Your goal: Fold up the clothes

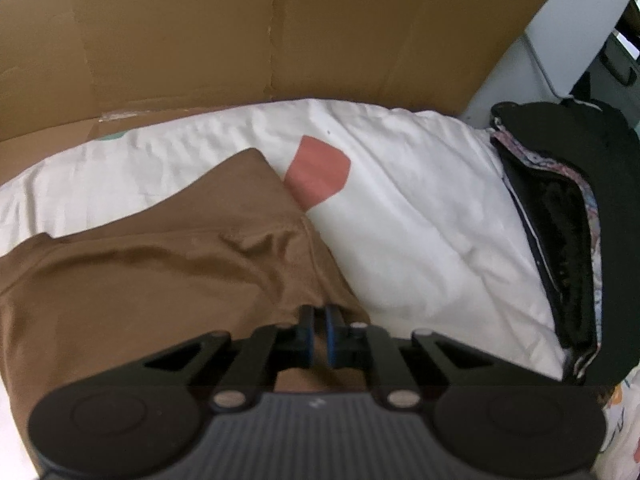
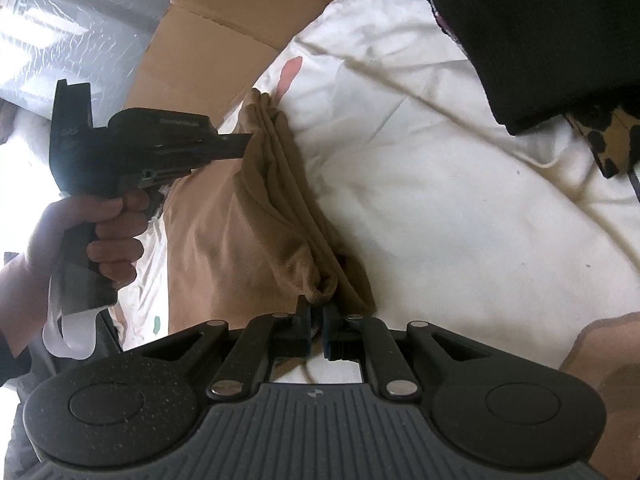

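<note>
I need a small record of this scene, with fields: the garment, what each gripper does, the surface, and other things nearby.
garment: brown garment, partly folded, bunched along one edge
left gripper: shut on the brown garment's edge
right gripper: shut on a bunched corner of the same garment
surface: white sheet with a pink patch
behind: cardboard sheet standing at the far edge
beside: black clothing with a patterned lining, on the sheet
fold state: not finished

A bed with a white sheet (image 1: 420,220) carries a brown garment (image 1: 160,264), partly folded, and a black garment (image 1: 592,208) lying beside its edge.
</note>
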Tool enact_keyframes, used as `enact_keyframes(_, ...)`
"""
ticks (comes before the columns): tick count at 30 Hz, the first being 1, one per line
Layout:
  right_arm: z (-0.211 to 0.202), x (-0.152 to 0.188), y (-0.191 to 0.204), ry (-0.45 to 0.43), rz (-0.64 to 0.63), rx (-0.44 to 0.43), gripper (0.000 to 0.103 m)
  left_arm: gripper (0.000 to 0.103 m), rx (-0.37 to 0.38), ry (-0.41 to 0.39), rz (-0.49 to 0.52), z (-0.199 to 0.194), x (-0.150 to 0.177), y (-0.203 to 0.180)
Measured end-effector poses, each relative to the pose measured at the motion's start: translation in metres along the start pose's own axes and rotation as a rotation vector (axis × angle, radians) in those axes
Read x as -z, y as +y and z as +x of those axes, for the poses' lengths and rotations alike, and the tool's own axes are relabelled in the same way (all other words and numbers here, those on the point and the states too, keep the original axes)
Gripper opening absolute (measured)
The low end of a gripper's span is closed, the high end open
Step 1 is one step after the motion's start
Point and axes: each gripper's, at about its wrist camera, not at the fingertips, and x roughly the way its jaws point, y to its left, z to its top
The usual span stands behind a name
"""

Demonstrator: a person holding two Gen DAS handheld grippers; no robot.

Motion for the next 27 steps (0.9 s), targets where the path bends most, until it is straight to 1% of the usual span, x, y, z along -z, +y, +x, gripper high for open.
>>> enact_keyframes(6,-0.002,0.003,0.003,0.016,-0.037,0.035,0.003,0.007,0.004,0.027,0.005,0.009,-0.01,0.004)
enact_keyframes(11,-0.014,0.002,0.001,0.026,-0.068,0.062,0.002,0.009,0.015,0.014,-0.01,-0.012,-0.032,0.02)
enact_keyframes(13,-0.019,0.002,0.0,0.029,-0.076,0.073,0.002,0.01,0.026,0.004,-0.002,-0.021,-0.041,0.025)
enact_keyframes(16,-0.026,-0.002,-0.003,0.016,-0.068,0.082,0.003,0.01,0.012,0.001,0.033,-0.028,-0.05,0.028)
enact_keyframes(19,-0.035,-0.009,0.001,-0.017,-0.087,0.075,0.004,0.01,0.009,0.015,0.081,-0.025,-0.049,0.026)
enact_keyframes(22,-0.039,-0.016,0.009,-0.058,-0.115,0.071,0.005,0.01,0.016,0.027,0.104,-0.017,-0.043,0.023)
enact_keyframes(27,-0.018,-0.022,0.026,-0.047,-0.177,0.067,0.005,0.01,0.021,0.014,0.107,-0.002,-0.039,0.02)
